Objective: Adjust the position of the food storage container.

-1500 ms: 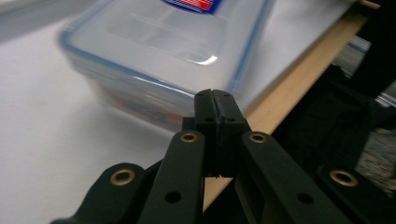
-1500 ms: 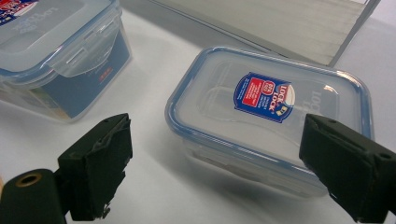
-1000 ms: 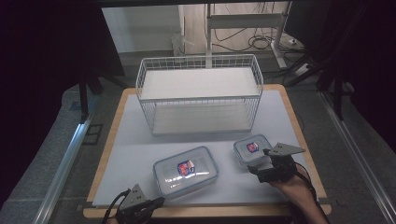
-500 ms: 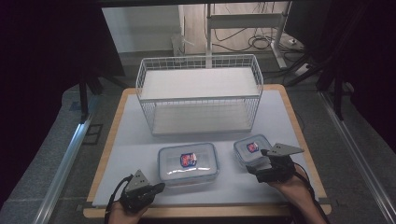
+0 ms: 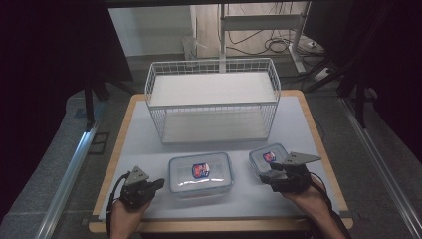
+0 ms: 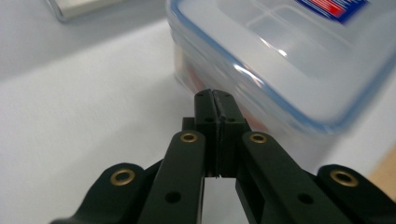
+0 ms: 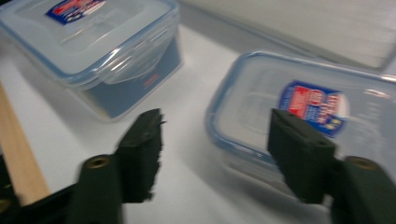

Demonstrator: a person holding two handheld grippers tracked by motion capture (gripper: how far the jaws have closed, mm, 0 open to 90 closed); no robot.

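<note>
A large clear lidded container (image 5: pixel 200 173) with a blue-red label sits at the front middle of the white mat. My left gripper (image 5: pixel 160 182) is shut with nothing in it, its tips (image 6: pixel 215 100) just short of that container's left side wall (image 6: pixel 280 60). A smaller container of the same kind (image 5: pixel 268 158) lies to the right. My right gripper (image 5: pixel 266 178) straddles its near corner (image 7: pixel 299 107). Its jaws have just been closing, one over the lid and one beside the box, and a gap still shows. The large container (image 7: pixel 88 42) lies to their left.
A white wire basket (image 5: pixel 213 102) stands behind both containers, across the middle of the table; its floor (image 7: pixel 299 28) shows past the small container. The wooden table edge (image 5: pixel 219 225) runs along the front.
My left gripper has slid forward and right, up to the large container's side. The right gripper has stayed put while its jaws narrowed around the small container's corner.
</note>
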